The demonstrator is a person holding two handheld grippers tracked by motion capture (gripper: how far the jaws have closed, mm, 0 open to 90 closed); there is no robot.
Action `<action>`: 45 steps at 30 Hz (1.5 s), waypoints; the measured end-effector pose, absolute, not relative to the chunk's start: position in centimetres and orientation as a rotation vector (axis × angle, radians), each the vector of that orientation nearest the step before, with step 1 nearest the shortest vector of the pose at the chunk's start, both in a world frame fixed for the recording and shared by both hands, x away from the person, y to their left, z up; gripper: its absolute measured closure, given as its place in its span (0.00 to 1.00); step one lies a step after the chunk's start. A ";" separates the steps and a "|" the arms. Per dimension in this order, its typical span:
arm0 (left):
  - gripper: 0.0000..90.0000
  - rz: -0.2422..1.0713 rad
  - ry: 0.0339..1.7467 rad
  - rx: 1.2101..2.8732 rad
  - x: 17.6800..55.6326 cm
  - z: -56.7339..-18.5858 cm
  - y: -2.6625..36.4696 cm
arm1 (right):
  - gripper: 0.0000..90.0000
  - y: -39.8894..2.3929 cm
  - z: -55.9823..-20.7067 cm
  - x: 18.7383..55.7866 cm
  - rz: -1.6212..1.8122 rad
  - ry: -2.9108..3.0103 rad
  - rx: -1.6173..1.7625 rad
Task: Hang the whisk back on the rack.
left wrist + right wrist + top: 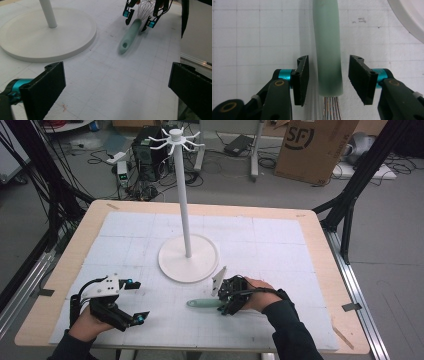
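A: Where's the left gripper (136,301)?
B: Near table (60,270) edge, jaws spread wide, holding nothing. Whisk is well off to its side, nothing between those jaws.
A: And the right gripper (328,78)?
B: Straddling the whisk (327,47) on the mat (249,37). Jaws parted, one each side of the green handle's wire end, gap on both sides, not yet pinching.
A: Axis?
B: Handle runs straight away between the jaws, wires back toward the hand. So the jaws would close across it. Right is clearly nearer.
A: Beyond?
B: Stand (187,257) base, just past the whisk.
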State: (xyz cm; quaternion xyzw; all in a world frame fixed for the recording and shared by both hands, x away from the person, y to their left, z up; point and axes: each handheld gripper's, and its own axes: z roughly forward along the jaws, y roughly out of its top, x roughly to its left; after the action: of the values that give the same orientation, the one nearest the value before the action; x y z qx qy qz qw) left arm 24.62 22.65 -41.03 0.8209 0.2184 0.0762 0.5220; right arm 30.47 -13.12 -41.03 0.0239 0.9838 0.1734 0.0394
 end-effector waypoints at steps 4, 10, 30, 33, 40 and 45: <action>0.02 0.181 0.520 1.967 24.6 -41.0 22.7 | 0.57 -13.0 -41.3 30.5 0.507 3.028 0.071; 0.02 0.181 0.523 1.965 24.6 -41.0 22.7 | 0.69 -12.9 -41.4 30.5 0.502 3.026 0.066; 0.02 0.181 0.520 1.967 24.5 -41.0 22.6 | 0.75 -12.7 -41.5 30.8 0.467 3.061 0.082; 0.02 0.181 0.522 1.966 24.5 -41.0 22.6 | 0.76 -12.6 -41.5 30.7 0.456 3.056 0.065; 0.02 0.179 0.513 1.969 24.4 -40.9 22.7 | 0.77 -13.0 -41.5 31.6 0.504 3.130 0.160; 0.02 0.179 0.517 1.965 24.5 -41.0 22.7 | 0.77 -13.5 -41.5 32.0 0.544 3.183 0.196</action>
State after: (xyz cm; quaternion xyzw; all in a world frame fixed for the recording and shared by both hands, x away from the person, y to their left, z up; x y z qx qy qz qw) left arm 24.47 22.67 -40.97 0.8208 0.2161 0.0749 0.5235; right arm 31.97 -13.50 -41.50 0.0605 0.9828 0.1679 -0.0468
